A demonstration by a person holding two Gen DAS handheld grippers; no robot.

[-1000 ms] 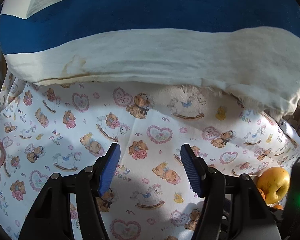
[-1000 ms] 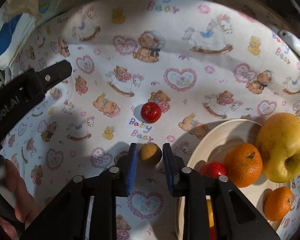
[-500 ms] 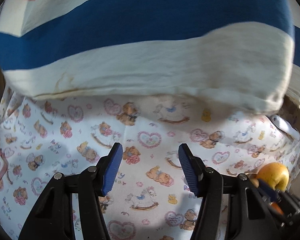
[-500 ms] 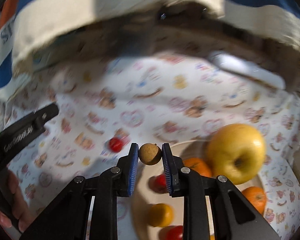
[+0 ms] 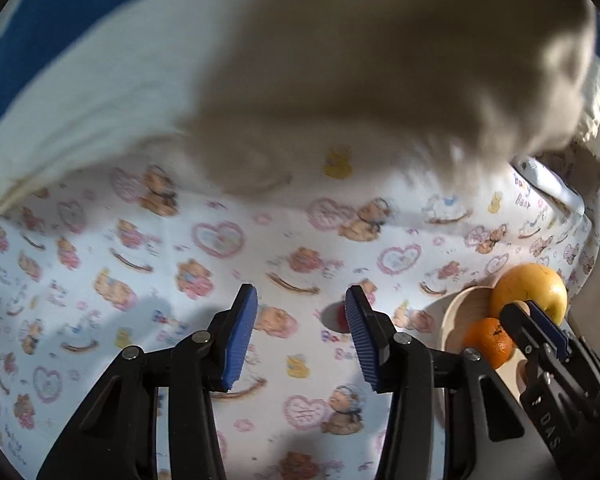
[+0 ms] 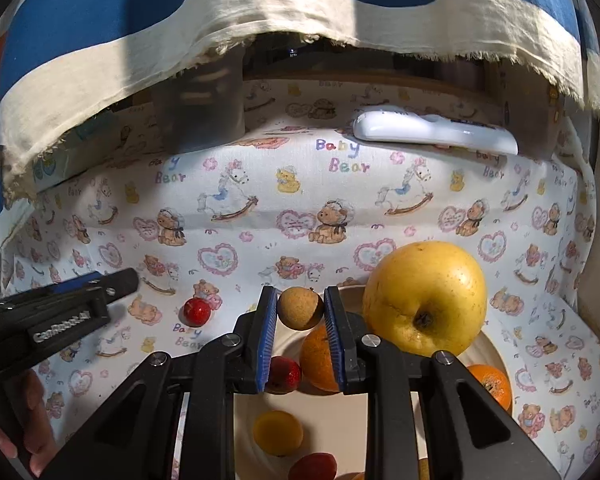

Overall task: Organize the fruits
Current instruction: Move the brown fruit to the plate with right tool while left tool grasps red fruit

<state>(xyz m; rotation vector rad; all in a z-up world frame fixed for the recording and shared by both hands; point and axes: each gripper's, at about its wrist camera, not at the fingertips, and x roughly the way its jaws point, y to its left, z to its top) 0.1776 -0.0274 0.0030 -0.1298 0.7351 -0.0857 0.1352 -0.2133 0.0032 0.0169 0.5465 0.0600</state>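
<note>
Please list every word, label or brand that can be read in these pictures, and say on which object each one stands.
"Baby Bear": printed many times on the patterned cloth that covers the surface.
"CanRobot.AI": on the left hand-held gripper, seen from the right wrist; the first letters are small and uncertain.
"DAS": on the right hand-held gripper, seen from the left wrist; the rest is cut off.
"S": on the striped fabric; the rest is cut off.
White device: marking too small.
</note>
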